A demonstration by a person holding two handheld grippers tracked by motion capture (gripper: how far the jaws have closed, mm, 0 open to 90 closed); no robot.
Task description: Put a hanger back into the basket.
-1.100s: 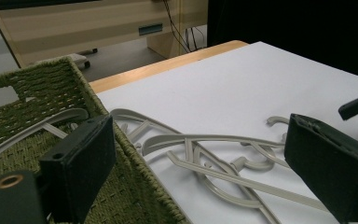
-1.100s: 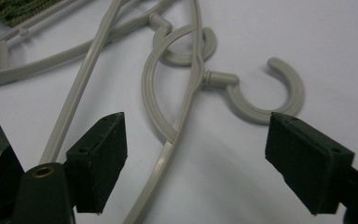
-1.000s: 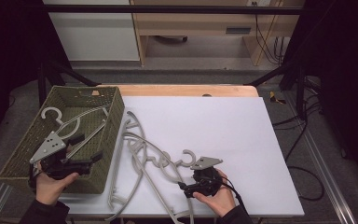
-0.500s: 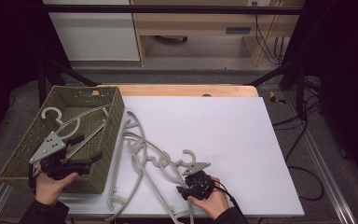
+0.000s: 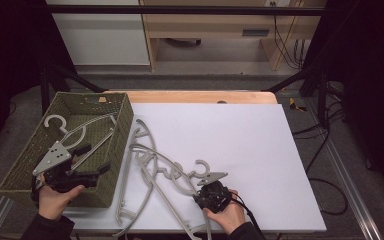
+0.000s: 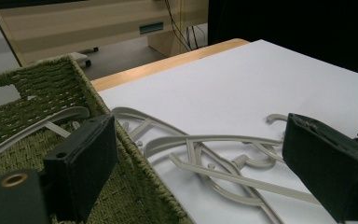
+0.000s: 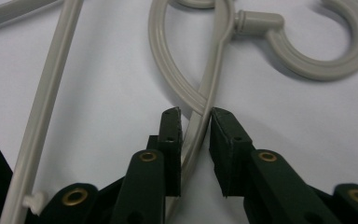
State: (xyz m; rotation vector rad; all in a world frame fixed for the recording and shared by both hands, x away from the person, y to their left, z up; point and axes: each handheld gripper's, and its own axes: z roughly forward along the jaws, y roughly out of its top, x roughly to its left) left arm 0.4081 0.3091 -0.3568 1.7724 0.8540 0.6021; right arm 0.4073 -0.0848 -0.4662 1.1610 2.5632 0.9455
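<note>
Several grey plastic hangers (image 5: 147,165) lie tangled on the white table top (image 5: 240,140), just right of a green wicker basket (image 5: 125,125). My right gripper (image 5: 206,189) sits low at the front centre. In the right gripper view its jaws (image 7: 195,114) press on a thin arm of one hanger (image 7: 205,93), just below that hanger's hook (image 7: 335,51). My left gripper (image 5: 94,161) hovers over the basket's front right corner, jaws wide open (image 6: 200,135) with nothing between them. One more hanger (image 5: 67,132) lies inside the basket.
The basket wall (image 6: 121,140) stands right under my left jaws. The table's wooden far edge (image 5: 195,96) faces shelving. Black frame legs and cables (image 5: 325,135) stand to the right. Bare white surface stretches across the right half of the table.
My right gripper slid slightly left and toward the person onto the hanger arm. The left gripper stayed where it was.
</note>
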